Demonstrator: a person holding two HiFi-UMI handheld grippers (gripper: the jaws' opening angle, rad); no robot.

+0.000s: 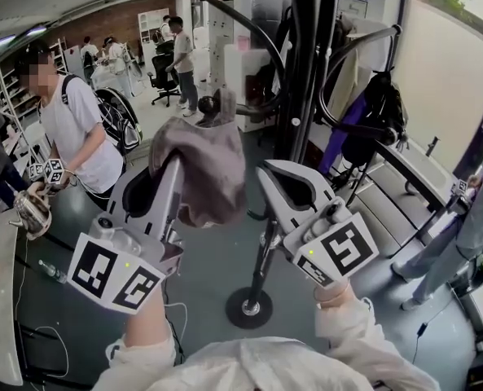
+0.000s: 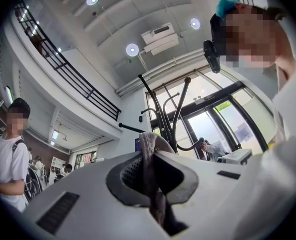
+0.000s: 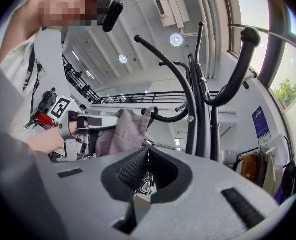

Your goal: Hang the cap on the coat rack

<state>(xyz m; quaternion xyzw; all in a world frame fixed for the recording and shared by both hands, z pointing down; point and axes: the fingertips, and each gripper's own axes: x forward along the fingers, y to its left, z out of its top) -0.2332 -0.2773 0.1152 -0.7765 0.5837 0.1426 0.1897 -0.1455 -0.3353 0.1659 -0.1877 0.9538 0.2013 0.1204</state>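
A grey-brown cap [image 1: 204,165] hangs bunched from my left gripper [image 1: 176,163], which is shut on its fabric [image 2: 148,171]. The cap is raised beside the black coat rack [image 1: 310,72]. Its top edge is up at the tip of a curved rack arm [image 1: 210,104]; I cannot tell whether it rests on that tip. In the right gripper view the cap [image 3: 125,131] reaches the end of that arm [image 3: 167,118]. My right gripper [image 1: 265,169] is just right of the cap, shut with nothing between its jaws [image 3: 147,151].
The rack's round base [image 1: 249,306] stands on the grey floor below my hands. Dark clothes [image 1: 379,112] hang on the rack's right side. A person in a white T-shirt [image 1: 74,129] stands at the left, others farther back and at the right edge [image 1: 481,218].
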